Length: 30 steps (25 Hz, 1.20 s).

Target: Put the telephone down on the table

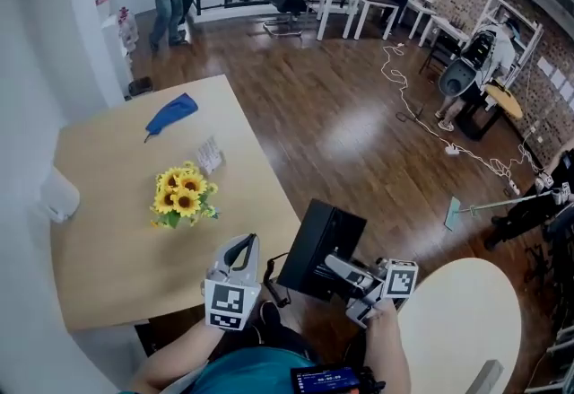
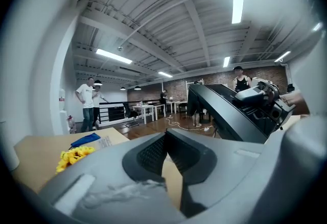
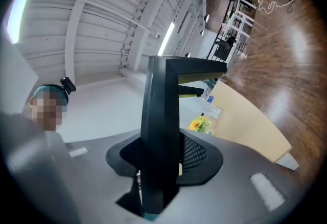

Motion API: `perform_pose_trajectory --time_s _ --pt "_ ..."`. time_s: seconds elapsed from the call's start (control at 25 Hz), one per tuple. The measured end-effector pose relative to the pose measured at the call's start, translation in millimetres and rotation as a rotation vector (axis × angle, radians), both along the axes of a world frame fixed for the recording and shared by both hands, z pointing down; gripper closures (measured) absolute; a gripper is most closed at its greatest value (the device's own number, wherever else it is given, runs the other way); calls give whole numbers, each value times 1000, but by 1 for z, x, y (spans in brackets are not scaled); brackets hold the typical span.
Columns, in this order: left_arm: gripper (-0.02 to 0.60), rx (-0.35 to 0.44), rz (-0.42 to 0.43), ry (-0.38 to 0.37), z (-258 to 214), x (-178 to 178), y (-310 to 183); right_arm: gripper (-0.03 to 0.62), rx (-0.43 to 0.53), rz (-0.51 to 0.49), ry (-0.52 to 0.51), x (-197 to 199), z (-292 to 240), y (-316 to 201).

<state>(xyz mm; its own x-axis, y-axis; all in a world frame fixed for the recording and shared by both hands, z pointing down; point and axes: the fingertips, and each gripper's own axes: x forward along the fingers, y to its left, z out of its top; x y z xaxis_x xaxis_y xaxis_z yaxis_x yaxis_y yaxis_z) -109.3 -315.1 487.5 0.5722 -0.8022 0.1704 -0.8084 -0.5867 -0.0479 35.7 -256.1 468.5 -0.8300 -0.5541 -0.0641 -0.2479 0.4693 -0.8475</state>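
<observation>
1. Nearest the person, the right gripper (image 3: 161, 154) is clamped on the telephone (image 1: 320, 249), a black slab-shaped set. The jaws pinch one narrow edge of it, and the set stands on edge between them.
2. The telephone hangs in the air just off the near right corner of the wooden table (image 1: 99, 231). It is over the floor and does not touch the top.
3. The left gripper (image 1: 240, 249) has its jaws together with nothing between them. It hovers over the table's near edge, just beside the telephone.
4. Judgement: the step in hand is the carry onto the table, and the set-down is not yet done.
5. Bare wood along the near edge, by the near right corner, looks the best landing spot. The set should cross that edge fully before it is lowered.
6. The slab should probably be tipped from on-edge towards flat, so that a broad face meets the wood first. The jaws should part only once it rests.
7. Farther in, the sunflowers (image 1: 184, 192) sit mid-table, with a card (image 1: 210, 154) just beyond. A blue cloth (image 1: 172, 114) lies near the far edge. All three are well apart from the landing spot and should be kept clear.
8. Risk: a pinch on one narrow edge may let the slab swing or slip. The empty left gripper could steady it.
</observation>
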Motion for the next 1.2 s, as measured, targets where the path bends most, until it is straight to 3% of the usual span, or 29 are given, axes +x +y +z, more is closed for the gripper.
perform_pose_trajectory --time_s 0.64,1.04,1.2 --pt "568 -22 -399 -74 21 -114 -40 444 -28 -466 11 -122 41 -103" --pt "568 -123 -581 -125 61 -144 -37 444 -162 -631 23 -145 116 -133" --pt "568 -159 -606 -152 71 -145 -37 444 -193 -650 27 -146 145 -148"
